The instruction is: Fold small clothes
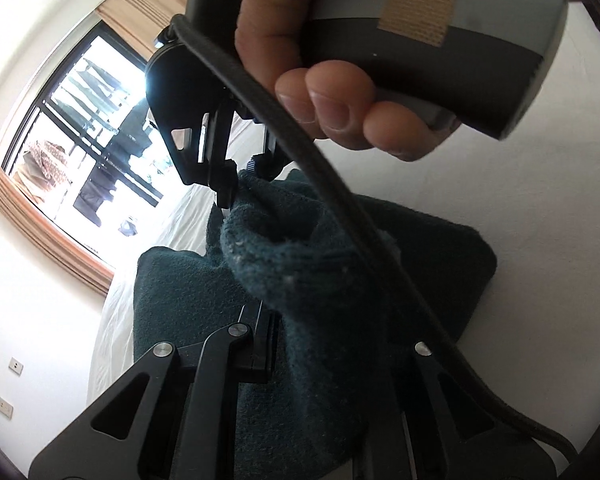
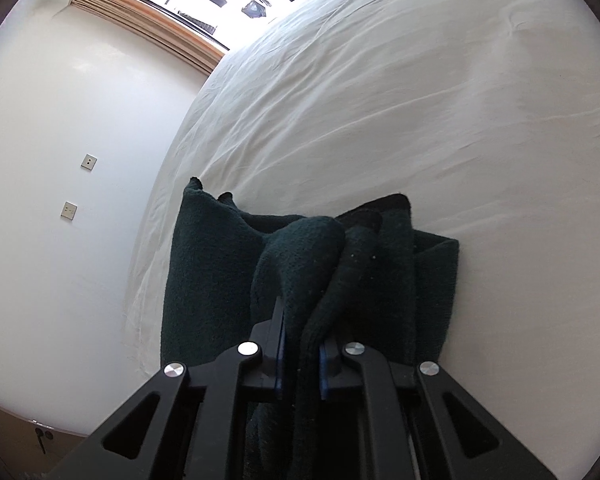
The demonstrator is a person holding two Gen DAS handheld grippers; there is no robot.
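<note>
Gripping one dark green fleece cloth (image 2: 228, 264) from two sides, two hand-held tools work over a bed with a white sheet (image 2: 420, 100). In the right wrist view, the right tool (image 2: 302, 356) has its two black fingers with blue pads (image 2: 281, 360) pressed against a raised fold of the cloth, which rises between them and drapes ahead of the tips onto the bed; part of the cloth lies flat on the sheet to the left of the tool and part bunches to its right. In the left wrist view, the left tool (image 1: 284, 344) is clenched on a thick roll of the same cloth, which hides its right finger and covers the gap between the tips. Beyond and above the left tool, the right tool appears again, its tips pinching the far edge of the cloth, and one hand (image 1: 340, 80) wraps four visible fingers around its grey and black handle (image 1: 460, 40), which carries one tan strip of tape. One black cable (image 1: 300, 152) curves down from that handle across the cloth. To the left of both tools stands a white wall with two small switch plates (image 2: 89, 161), and farther off one window (image 1: 84, 120) with beige curtains shows clothes hanging outside. No readable writing or brand marks appear anywhere.
</note>
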